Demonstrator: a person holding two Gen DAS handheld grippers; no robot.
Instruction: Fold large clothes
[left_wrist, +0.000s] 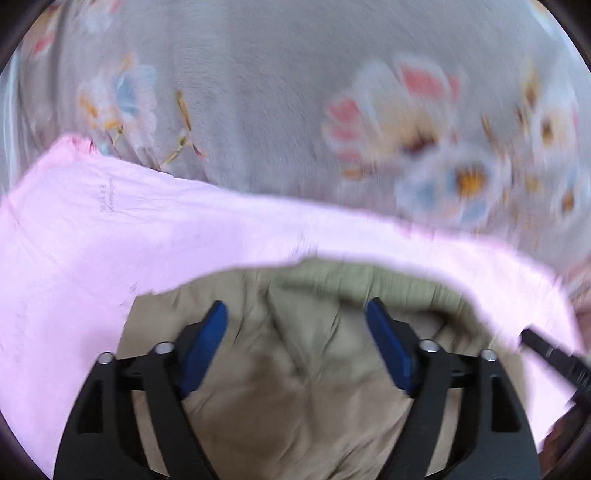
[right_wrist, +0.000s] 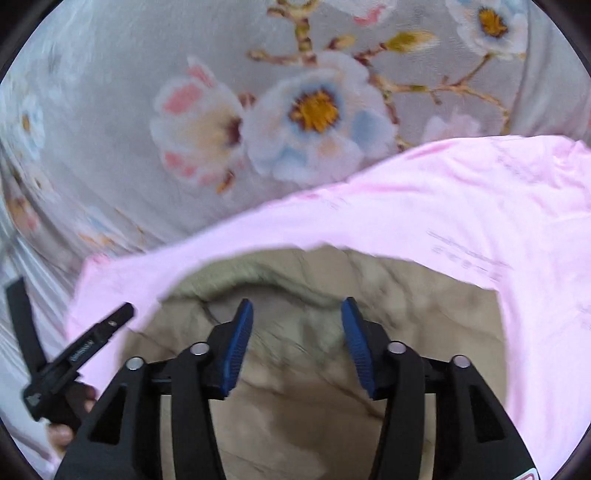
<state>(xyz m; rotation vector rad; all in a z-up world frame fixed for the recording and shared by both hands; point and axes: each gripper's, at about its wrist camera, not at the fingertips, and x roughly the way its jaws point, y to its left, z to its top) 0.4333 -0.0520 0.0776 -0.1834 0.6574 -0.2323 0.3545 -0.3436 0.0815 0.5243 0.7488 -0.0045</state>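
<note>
A khaki garment (left_wrist: 295, 369) lies folded on top of a pale pink garment (left_wrist: 110, 240), both on a floral bedspread. My left gripper (left_wrist: 295, 314) hovers over the khaki cloth with its blue pads spread wide and nothing between them. In the right wrist view the same khaki garment (right_wrist: 295, 387) sits on the pink garment (right_wrist: 443, 214). My right gripper (right_wrist: 297, 314) stands open above the khaki fold, its pads apart and free of the cloth. The left gripper's finger (right_wrist: 92, 339) shows at the left edge of that view.
The grey bedspread with large pink, white and blue flowers (right_wrist: 314, 110) stretches beyond the garments. A hand (right_wrist: 62, 432) holds the left tool at the lower left. The right tool's finger (left_wrist: 554, 354) pokes in at the right edge of the left wrist view.
</note>
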